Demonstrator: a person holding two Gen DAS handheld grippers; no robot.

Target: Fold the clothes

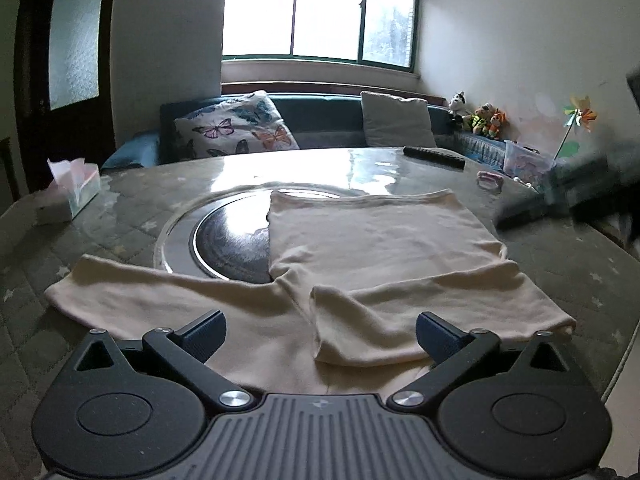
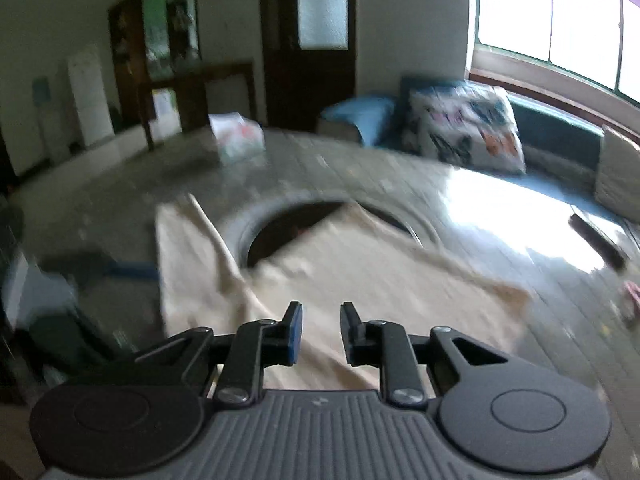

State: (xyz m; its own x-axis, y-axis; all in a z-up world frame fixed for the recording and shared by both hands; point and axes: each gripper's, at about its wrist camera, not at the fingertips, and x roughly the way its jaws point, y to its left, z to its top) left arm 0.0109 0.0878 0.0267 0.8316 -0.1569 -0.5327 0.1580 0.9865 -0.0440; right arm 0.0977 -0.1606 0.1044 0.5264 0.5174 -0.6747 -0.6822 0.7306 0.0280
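Cream knit garment (image 1: 360, 264) lies flat on grey quilted table (image 1: 120, 208). Left gripper (image 1: 320, 334) gapes wide, empty, above its six-o'clock edge. Right gripper (image 2: 321, 332) stands partly open, empty.

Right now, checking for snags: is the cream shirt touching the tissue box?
Apart. The left wrist view shows bare table between the cream shirt and the tissue box.

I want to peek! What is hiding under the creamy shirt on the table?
Under the shirt you can see part of a round shiny plate set in the table. The shirt covers the plate's right side, so anything there stays hidden.
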